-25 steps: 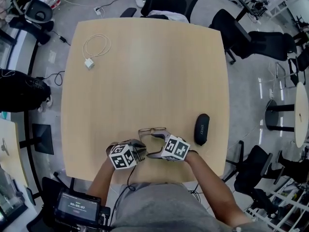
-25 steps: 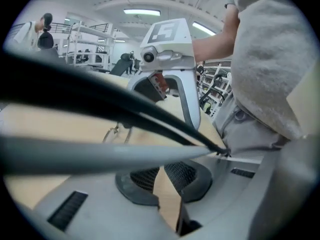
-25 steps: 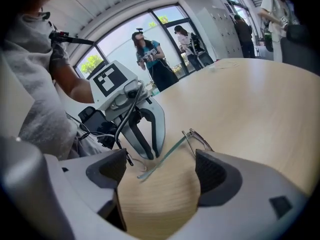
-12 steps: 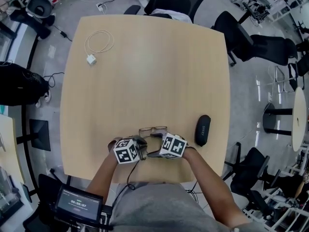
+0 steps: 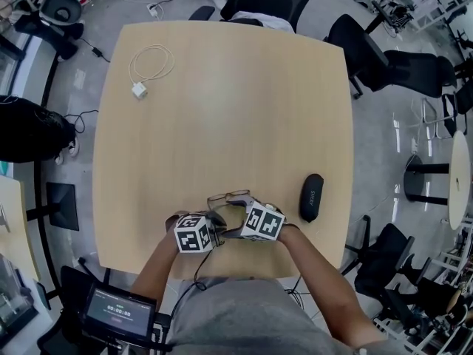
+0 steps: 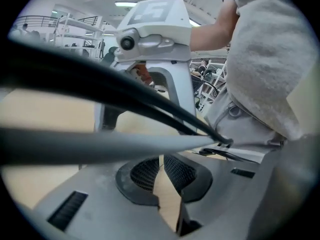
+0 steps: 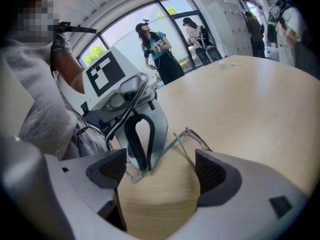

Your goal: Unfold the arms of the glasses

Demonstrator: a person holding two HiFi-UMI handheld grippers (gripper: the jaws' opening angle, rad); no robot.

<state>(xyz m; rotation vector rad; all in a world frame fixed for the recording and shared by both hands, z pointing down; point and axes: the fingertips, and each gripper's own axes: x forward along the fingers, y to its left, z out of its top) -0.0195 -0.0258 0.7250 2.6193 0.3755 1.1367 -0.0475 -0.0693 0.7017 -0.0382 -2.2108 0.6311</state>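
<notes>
Left gripper (image 5: 219, 223): my jaws are clenched, with only a sliver of tabletop showing between the pads in the left gripper view (image 6: 161, 159). From the right gripper view, the tips (image 7: 136, 172) pinch the free end of one thin arm (image 7: 167, 149) of the glasses.

Right gripper (image 5: 236, 208): my jaws are spread wide (image 7: 160, 165) and grip nothing. The pinched arm slants across the gap, and neither pad presses on it.

Glasses (image 5: 228, 197): at the near edge of the table (image 5: 222, 109), straight ahead of me and between the two grippers. The lens frame (image 7: 196, 135) sits on the side toward the table's middle, just past my right gripper's outer pad. I cannot tell whether the frame rests on the wood or is lifted. The second arm is too thin to make out.

Case (image 5: 310, 197): dark and oval, flat on the table to the right of my right gripper, apart from the glasses.

Cable (image 5: 151, 65): a white coil with a plug near the far left corner, well away from the work.

Left gripper view, foreground: blurred dark and grey bars cross close to the lens. I cannot tell what they are.
</notes>
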